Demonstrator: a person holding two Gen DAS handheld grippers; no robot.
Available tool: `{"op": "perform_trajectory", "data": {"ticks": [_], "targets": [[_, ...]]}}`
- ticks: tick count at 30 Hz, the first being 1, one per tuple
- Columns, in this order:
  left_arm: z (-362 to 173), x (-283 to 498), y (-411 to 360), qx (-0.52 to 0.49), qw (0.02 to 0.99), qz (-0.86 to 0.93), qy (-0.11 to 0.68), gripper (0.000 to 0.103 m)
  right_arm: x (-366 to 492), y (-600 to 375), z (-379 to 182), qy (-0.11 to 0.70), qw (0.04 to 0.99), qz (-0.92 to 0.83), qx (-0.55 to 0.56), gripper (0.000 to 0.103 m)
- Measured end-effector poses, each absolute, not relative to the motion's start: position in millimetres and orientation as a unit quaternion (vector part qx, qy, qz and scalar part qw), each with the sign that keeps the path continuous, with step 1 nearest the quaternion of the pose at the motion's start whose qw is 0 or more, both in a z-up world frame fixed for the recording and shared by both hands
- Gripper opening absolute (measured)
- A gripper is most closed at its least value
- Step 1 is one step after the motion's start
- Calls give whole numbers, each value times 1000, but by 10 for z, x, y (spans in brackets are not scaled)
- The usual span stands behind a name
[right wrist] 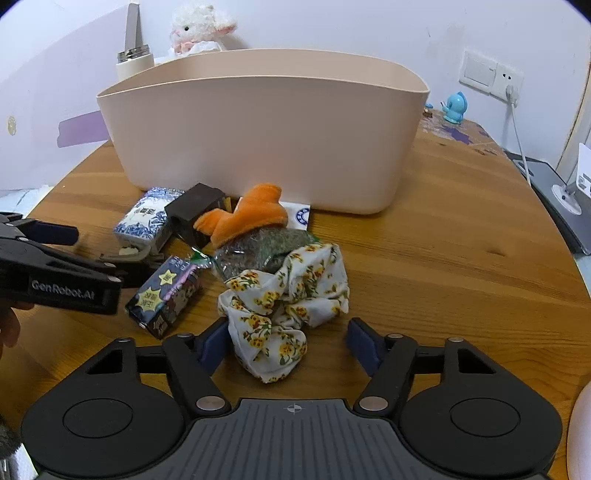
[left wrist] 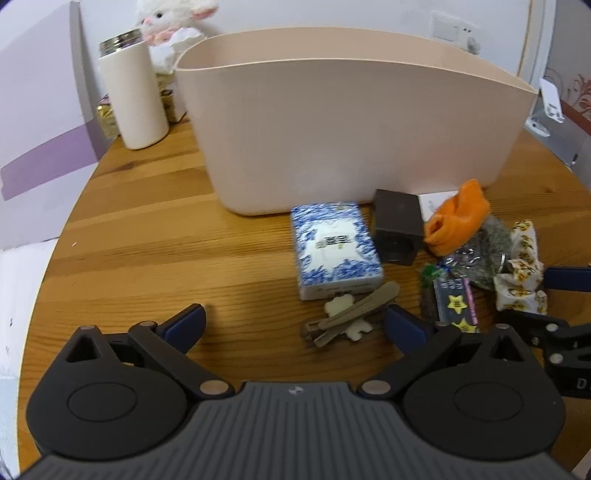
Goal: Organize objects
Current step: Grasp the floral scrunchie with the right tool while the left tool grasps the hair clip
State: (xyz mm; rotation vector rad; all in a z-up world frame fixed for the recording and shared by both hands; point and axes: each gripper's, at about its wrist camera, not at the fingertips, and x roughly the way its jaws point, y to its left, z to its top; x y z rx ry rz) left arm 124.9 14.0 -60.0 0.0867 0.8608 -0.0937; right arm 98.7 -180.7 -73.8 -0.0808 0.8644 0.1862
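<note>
A tall beige bin (left wrist: 351, 125) (right wrist: 258, 122) stands on the round wooden table (left wrist: 147, 236). In front of it lies a pile: a blue-and-white box (left wrist: 334, 249) (right wrist: 146, 218), a dark brown box (left wrist: 399, 229) (right wrist: 192, 216), an orange plush piece (left wrist: 458, 218) (right wrist: 247, 218), a clear bag of green stuff (right wrist: 262, 245), a floral cloth (right wrist: 291, 306) (left wrist: 521, 266), a dark star-printed packet (right wrist: 166, 295) (left wrist: 456, 302) and tan hair clips (left wrist: 351, 317). My left gripper (left wrist: 295, 325) is open, with the clips between its fingers. My right gripper (right wrist: 288, 345) is open around the near end of the floral cloth.
A white flask (left wrist: 135, 96) and a plush lamb (right wrist: 199, 29) stand behind the bin at left. A blue figurine (right wrist: 454, 107), a wall socket with cable (right wrist: 511, 96) and a grey device (right wrist: 561, 199) are at the right. The left gripper's body (right wrist: 55, 273) shows at the left.
</note>
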Motion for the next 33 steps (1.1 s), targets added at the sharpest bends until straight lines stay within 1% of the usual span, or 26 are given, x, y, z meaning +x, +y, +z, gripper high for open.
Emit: {"op": "perform_trajectory", "data": {"ticks": [1, 2, 3, 4, 5, 7, 8, 9, 12, 14, 16, 18, 22, 25, 33], "targets": [[-594, 1245, 139, 39, 908, -53, 413, 89, 988, -1809, -736, 417, 904, 90, -39, 58], [-582, 1242, 142, 32, 909, -65, 410, 85, 983, -1803, -734, 415, 904, 89, -39, 50], [-572, 1239, 133, 34, 909, -69, 409, 78, 978, -1798, -725, 415, 905, 90, -39, 41], [-561, 1235, 122, 37, 910, -74, 405, 68, 972, -1801, -717, 415, 905, 90, -36, 38], [-552, 1227, 113, 37, 911, -80, 403, 64, 963, -1798, -707, 415, 905, 90, -36, 31], [-540, 1209, 96, 37, 911, -91, 401, 46, 937, -1801, -695, 416, 904, 92, -35, 24], [-532, 1196, 87, 39, 911, -95, 400, 41, 923, -1811, -693, 415, 904, 93, -33, 18], [-530, 1188, 71, 38, 910, -99, 400, 38, 907, -1819, -692, 416, 904, 94, -32, 17], [-524, 1131, 49, 38, 909, -98, 402, 35, 860, -1854, -679, 415, 904, 96, -28, 13], [-500, 1077, 63, 31, 910, -99, 401, 32, 821, -1884, -644, 410, 907, 94, -26, 12], [-448, 1043, 84, 21, 908, -111, 404, 9, 773, -1914, -582, 400, 912, 93, -23, 11], [-409, 1021, 100, 8, 905, -119, 409, 9, 744, -1947, -504, 388, 917, 91, -21, 11], [-407, 964, 89, 28, 908, -105, 405, 9, 734, -2006, -355, 369, 925, 86, -17, 11], [-374, 917, 141, 16, 909, -103, 404, 9, 734, -2031, -252, 355, 931, 85, -15, 11], [120, 858, 282, 10, 933, -91, 347, 9, 929, -2037, 91, 302, 950, 83, -12, 12]]}}
